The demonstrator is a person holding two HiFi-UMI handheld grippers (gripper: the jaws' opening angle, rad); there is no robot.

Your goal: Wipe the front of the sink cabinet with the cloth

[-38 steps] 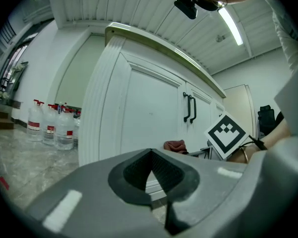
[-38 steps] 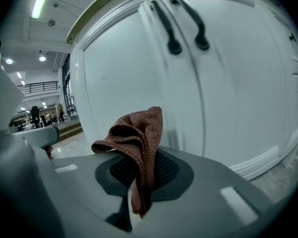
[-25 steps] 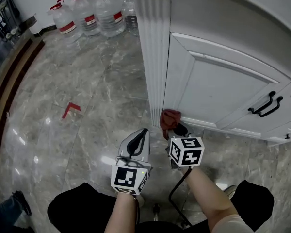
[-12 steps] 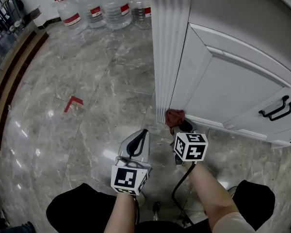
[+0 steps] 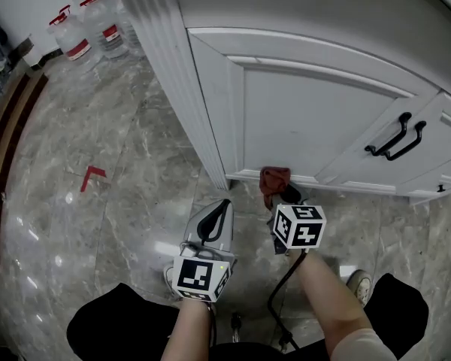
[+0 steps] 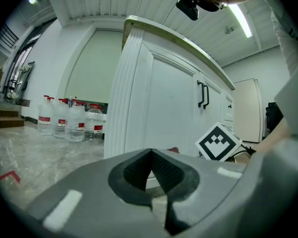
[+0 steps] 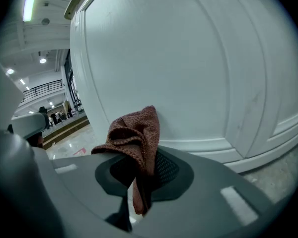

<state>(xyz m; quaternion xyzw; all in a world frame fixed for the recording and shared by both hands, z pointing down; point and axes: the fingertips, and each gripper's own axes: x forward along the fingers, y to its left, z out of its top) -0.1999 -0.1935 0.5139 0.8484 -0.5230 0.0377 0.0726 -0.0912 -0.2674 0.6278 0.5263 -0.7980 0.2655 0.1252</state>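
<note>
Rust-red knitted cloth (image 5: 274, 180) now rests against the bottom rail of the white panelled cabinet door (image 5: 316, 119). It is further right of the white fluted corner post (image 5: 173, 74) than half a second ago, when it lay at the post's foot. Right gripper (image 5: 284, 195) has its grey jaws clamped on the cloth, which bunches above them in ribbed folds and touches the smooth painted door. Left gripper (image 5: 219, 213) hangs just beside it over the glossy grey marble floor (image 5: 98, 224), clear of the cabinet, jaws together with nothing between them. Bare forearms (image 5: 323, 299) reach forward from the lower edge, roughly parallel. Two black curved handles (image 5: 395, 135) sit side by side where the doors meet
</note>
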